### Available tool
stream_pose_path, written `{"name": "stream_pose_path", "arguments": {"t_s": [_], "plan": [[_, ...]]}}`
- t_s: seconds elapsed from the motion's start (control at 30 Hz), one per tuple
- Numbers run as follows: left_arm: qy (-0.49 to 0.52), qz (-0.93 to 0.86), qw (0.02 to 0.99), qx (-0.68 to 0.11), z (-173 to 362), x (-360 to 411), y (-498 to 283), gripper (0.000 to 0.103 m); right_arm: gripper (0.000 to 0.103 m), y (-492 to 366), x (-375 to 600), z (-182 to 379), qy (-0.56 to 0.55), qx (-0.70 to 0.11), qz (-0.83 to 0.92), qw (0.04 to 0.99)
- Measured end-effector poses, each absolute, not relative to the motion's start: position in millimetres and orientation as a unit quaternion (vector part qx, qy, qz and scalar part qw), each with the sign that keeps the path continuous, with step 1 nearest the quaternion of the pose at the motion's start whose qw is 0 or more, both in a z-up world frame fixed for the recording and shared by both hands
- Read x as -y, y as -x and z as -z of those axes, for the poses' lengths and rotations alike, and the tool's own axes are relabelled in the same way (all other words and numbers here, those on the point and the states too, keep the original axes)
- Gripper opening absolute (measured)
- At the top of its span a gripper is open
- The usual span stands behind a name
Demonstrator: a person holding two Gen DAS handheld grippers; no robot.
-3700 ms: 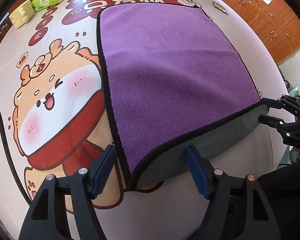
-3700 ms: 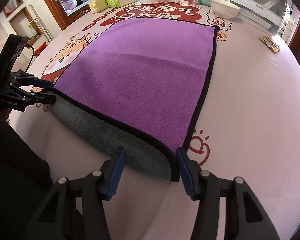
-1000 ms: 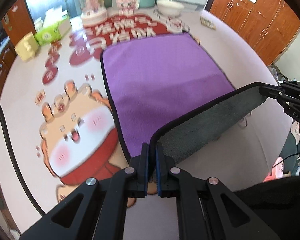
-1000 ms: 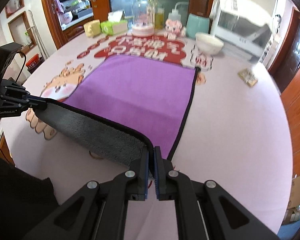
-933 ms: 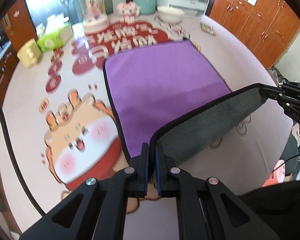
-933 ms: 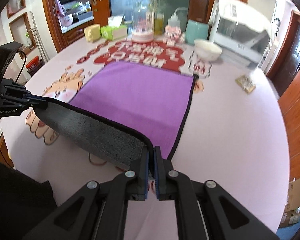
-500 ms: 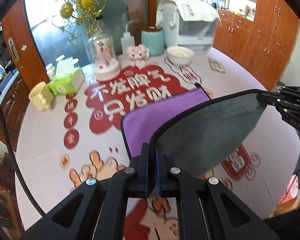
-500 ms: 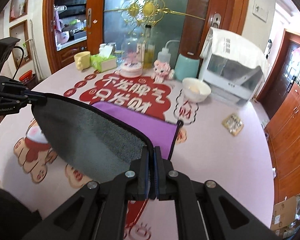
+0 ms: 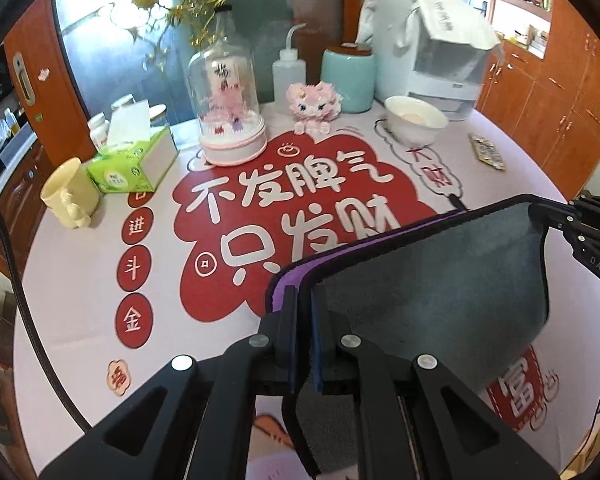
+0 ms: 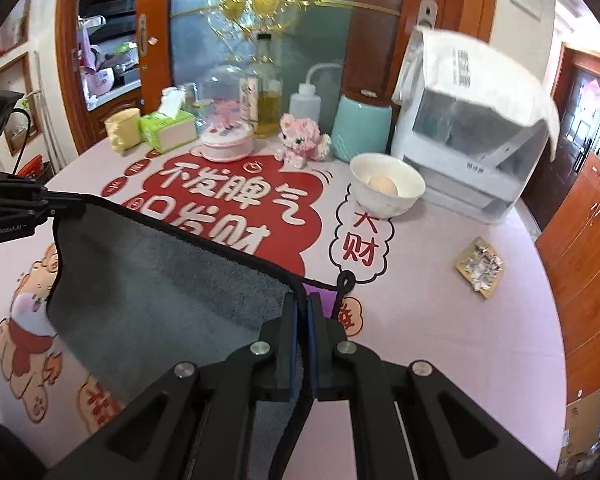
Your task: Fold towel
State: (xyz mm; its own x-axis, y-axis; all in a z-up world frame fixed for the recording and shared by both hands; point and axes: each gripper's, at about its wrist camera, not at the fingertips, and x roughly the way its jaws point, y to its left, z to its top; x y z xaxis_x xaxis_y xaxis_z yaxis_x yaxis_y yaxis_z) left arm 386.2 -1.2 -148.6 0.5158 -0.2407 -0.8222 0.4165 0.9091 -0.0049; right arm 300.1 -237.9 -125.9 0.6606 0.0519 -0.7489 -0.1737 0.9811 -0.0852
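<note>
The towel (image 9: 428,292) is purple on one side, grey on the other, with black trim. Its near edge is lifted and carried over the far half, grey underside facing me. My left gripper (image 9: 303,300) is shut on the towel's left near corner. My right gripper (image 10: 301,304) is shut on the right near corner; it also shows in the left wrist view (image 9: 556,216). The left gripper shows at the left of the right wrist view (image 10: 56,204). A purple strip (image 10: 320,292) and the hanging loop (image 10: 345,280) show beneath the raised edge.
The round table (image 10: 440,340) carries a printed cloth. At its far side stand a white bowl (image 10: 386,190), teal jar (image 9: 347,80), pink toy (image 9: 314,106), glass dome (image 9: 230,100), squeeze bottle (image 9: 286,76), tissue box (image 9: 134,162), yellow mug (image 9: 70,194) and white appliance (image 10: 472,136). A small coaster (image 10: 480,266) lies right.
Both grippers closed on the near corners, lifted them and carried the edge forward over the towel. The grey underside now covers nearly all the purple face.
</note>
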Motion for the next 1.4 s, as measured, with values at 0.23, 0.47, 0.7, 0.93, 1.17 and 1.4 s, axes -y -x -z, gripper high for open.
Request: {"name": "stream_pose_path", "arguments": {"t_s": [0.23, 0.47, 0.7, 0.93, 1.17, 1.4], "plan": [[-0.085, 0.179, 0.852, -0.484, 187.1, 9.3, -422.6, 0.005, 0.004, -340.8, 246.6, 154.4, 0.059, -0.417, -0.055, 0.906], [-0.078, 0.164, 0.842, -0.507, 212.3, 11.2, -438.6, 0.006, 0.005, -363.2, 246.7, 186.9, 0.059, -0.447, -0.059, 0.891], [-0.076, 0.144, 0.839, -0.52, 219.1, 11.1, -445.8, 0.012, 0.009, -372.0, 248.2, 202.3, 0.049, -0.469, -0.042, 0.881], [-0.073, 0.112, 0.843, -0.521, 215.3, 4.0, -441.6, 0.036, 0.045, -369.5, 253.2, 199.4, 0.045, -0.474, -0.03, 0.879], [-0.071, 0.095, 0.856, -0.502, 190.7, -7.9, -419.5, 0.059, 0.056, -349.6, 261.3, 181.4, 0.025, -0.471, 0.012, 0.882], [-0.08, 0.063, 0.872, -0.479, 160.1, -29.1, -375.2, 0.079, 0.068, -309.5, 260.9, 158.7, 0.026, -0.464, 0.057, 0.884]]}}
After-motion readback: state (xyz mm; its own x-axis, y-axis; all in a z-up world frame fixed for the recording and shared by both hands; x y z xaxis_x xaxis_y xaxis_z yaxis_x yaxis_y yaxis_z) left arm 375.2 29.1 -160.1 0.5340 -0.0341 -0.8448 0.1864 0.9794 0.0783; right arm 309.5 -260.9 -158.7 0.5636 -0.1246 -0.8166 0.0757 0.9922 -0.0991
